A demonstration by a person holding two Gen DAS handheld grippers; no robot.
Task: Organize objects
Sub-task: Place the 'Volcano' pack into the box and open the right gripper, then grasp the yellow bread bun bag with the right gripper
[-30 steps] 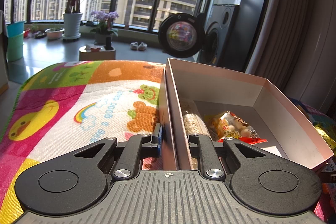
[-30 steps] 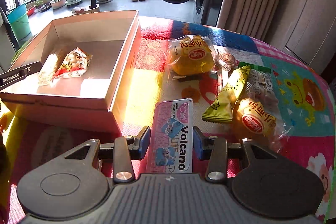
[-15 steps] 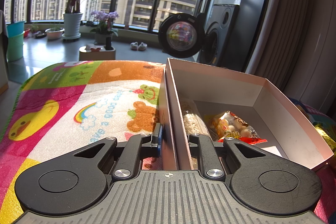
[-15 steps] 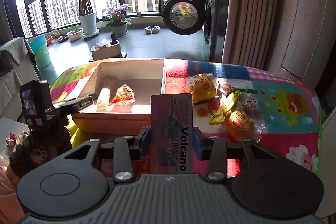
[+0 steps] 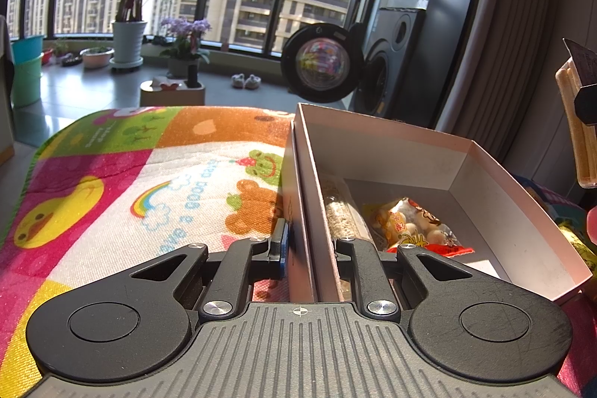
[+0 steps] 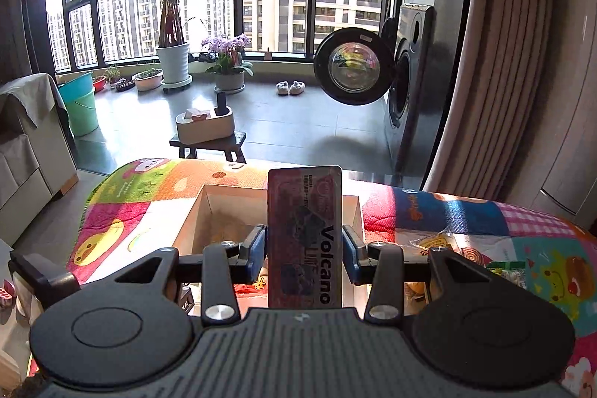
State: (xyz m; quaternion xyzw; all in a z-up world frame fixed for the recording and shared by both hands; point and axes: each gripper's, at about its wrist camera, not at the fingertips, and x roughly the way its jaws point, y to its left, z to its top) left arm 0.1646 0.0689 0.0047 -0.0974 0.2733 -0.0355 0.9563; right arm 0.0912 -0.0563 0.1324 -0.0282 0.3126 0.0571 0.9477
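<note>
Your left hand-held gripper (image 5: 309, 250) is clamped on the box (image 5: 522, 234) at its near-left wall, one finger outside and one inside; two snack bags (image 5: 406, 224) lie on the box floor. Your right hand-held gripper (image 6: 304, 250) grips the Volcano pack (image 6: 304, 234) by its side edges, upright, held above the worktop (image 6: 466, 215) with the box behind it. More snacks (image 6: 433, 243) sit on the mat right of the box.
</note>
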